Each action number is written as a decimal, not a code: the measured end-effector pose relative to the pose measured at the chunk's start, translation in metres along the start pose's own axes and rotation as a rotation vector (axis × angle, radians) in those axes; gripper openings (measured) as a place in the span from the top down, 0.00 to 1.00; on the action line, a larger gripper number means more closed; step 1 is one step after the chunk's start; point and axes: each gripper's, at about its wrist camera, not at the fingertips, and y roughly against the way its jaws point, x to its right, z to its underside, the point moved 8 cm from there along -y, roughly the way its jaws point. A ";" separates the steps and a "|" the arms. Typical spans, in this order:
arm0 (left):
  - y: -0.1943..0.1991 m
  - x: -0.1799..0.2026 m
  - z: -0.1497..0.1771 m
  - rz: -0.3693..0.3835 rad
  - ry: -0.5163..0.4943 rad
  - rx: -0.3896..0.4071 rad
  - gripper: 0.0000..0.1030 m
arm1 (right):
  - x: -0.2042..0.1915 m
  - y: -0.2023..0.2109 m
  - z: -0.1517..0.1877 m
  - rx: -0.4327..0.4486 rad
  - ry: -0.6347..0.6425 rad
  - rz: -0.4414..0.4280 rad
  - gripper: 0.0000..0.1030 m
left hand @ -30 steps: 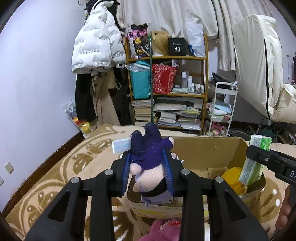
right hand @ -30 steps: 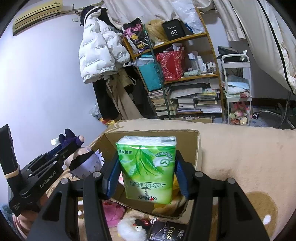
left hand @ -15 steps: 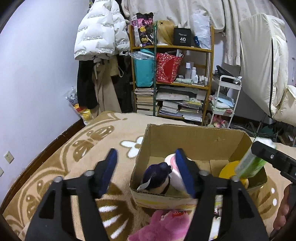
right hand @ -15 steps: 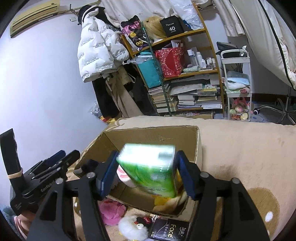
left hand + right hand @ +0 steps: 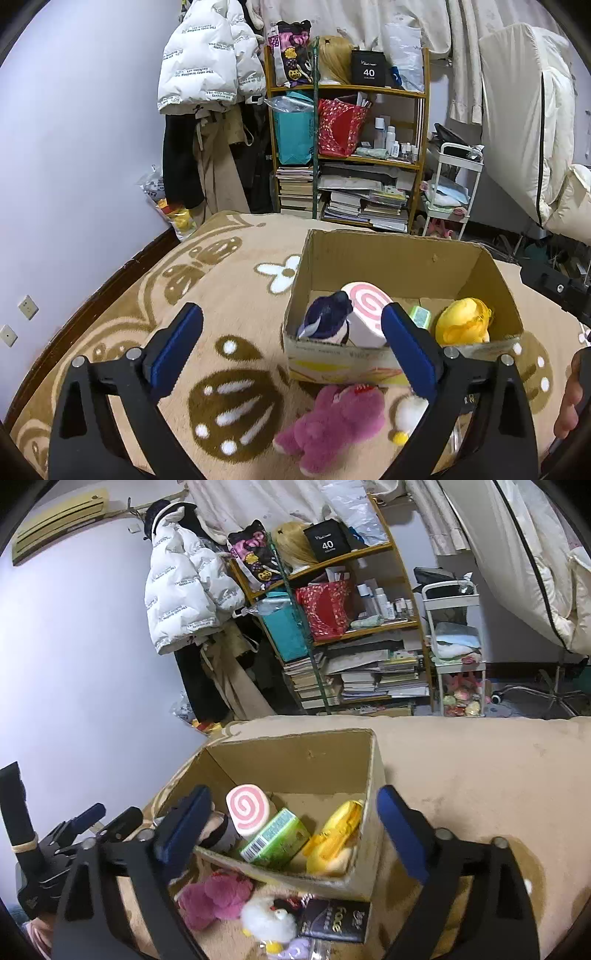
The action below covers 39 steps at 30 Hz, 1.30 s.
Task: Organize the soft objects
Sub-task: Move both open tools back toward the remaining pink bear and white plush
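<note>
The number "40" is printed in white on a black box on the far shelf's top. "Face" is read on a black packet lying near the cardboard box.

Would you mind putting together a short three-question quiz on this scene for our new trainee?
1. True or false: the green tissue pack lies inside the cardboard box.
2. Multiple choice: which item lies on the carpet outside the box? A) the yellow plush B) the pink plush C) the pink-swirl roll plush
3. Fill in: the left tool and the right tool are both ____ and hold nothing.

Key: 1 true; 2 B; 3 open.
</note>
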 end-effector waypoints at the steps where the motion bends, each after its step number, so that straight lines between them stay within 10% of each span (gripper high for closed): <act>1: 0.002 0.000 0.001 0.001 0.000 0.000 0.04 | 0.000 0.003 0.000 0.004 0.001 0.004 0.00; 19: 0.033 0.008 0.039 0.022 -0.054 -0.130 0.02 | -0.010 0.043 0.038 -0.085 0.042 0.060 0.00; 39: -0.025 0.023 0.081 0.049 -0.084 -0.392 0.02 | 0.014 -0.006 0.071 -0.267 0.000 0.115 0.00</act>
